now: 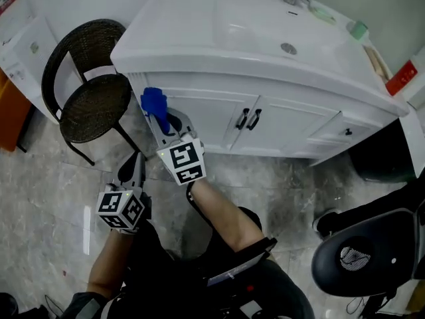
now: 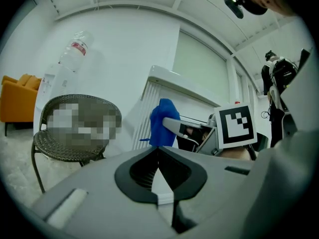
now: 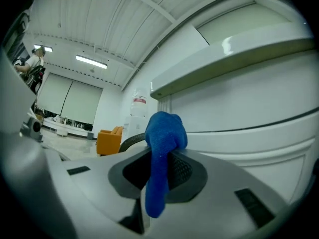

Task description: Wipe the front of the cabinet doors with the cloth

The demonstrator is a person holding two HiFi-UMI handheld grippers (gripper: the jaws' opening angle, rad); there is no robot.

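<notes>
The right tongs (image 1: pixel 161 119) are clamping a bunched blue cloth (image 1: pixel 153 101). In the right gripper view the cloth (image 3: pixel 164 133) is bulging out above the closed jaws, with a tail hanging down between them. The cloth is sitting up at the far left corner of the white vanity cabinet (image 1: pixel 199 111), tucked just under the overhanging white tabletop (image 1: pixel 199 58). Whether it is pressing on the surface is not clear.

The white cabinet doors (image 1: pixel 275 128) with their paired black handles (image 1: pixel 248 119) are lying to the right of the cloth, with their width running rightwards along the cabinet front. Judging from this, the wipe is calling for a sweep to the right from the corner.

The left tongs (image 1: pixel 133 171) are hanging low and well back from the cabinet. Their jaws are pressed together on nothing in the left gripper view (image 2: pixel 159 171), so the right hand is the nearer and working one.
</notes>
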